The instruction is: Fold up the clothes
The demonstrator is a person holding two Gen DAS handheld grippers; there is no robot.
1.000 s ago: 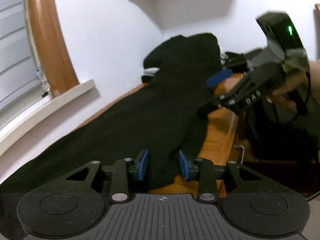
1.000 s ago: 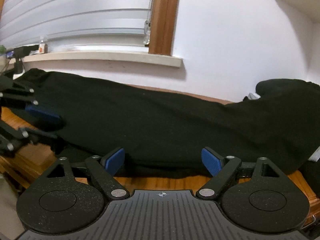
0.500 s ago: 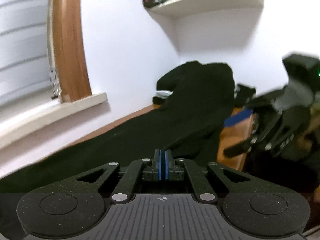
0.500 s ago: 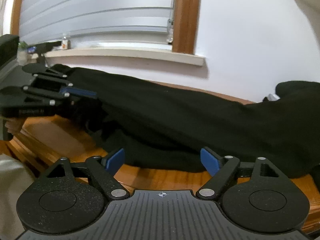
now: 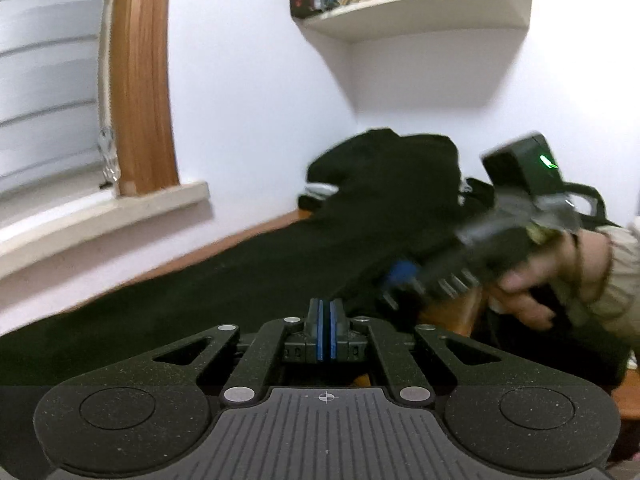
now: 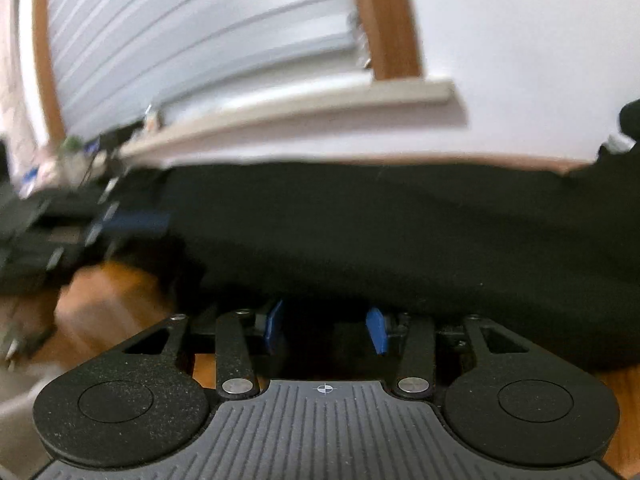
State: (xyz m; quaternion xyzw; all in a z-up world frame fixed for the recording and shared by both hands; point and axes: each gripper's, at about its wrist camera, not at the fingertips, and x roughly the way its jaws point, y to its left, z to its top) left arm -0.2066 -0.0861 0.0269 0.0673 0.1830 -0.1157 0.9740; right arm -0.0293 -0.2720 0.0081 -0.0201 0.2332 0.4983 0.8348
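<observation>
In the left wrist view we have our left tool (image 5: pixel 325 330) pinched fully together, its two blue pads face to face with no gap we can see; the near hem of the one black garment (image 5: pixel 248 280) runs right up to the pads, so we judge a thin edge is caught there, though the cloth between them is too dark to make out. The garment lies stretched long across the wooden surface (image 5: pixel 452 312) toward the corner, where it heaps up against the wall, probably laid out flat so that a fold can be taken from the near edge. Beyond it we see our right tool (image 5: pixel 400 276), blurred, gripped by a hand (image 5: pixel 552 276), coming in at the same hem. One shelf (image 5: pixel 416 12) of books hangs above. In the right wrist view the right tool (image 6: pixel 326 330) has just been closing and stands half narrowed, its two pads apart with the dark hem lying between them; they do not look pressed on it. The left tool (image 6: pixel 120 220) shows as a blur at the garment's far left end. So we count two tools, one garment, one windowsill (image 6: pixel 304 104)
</observation>
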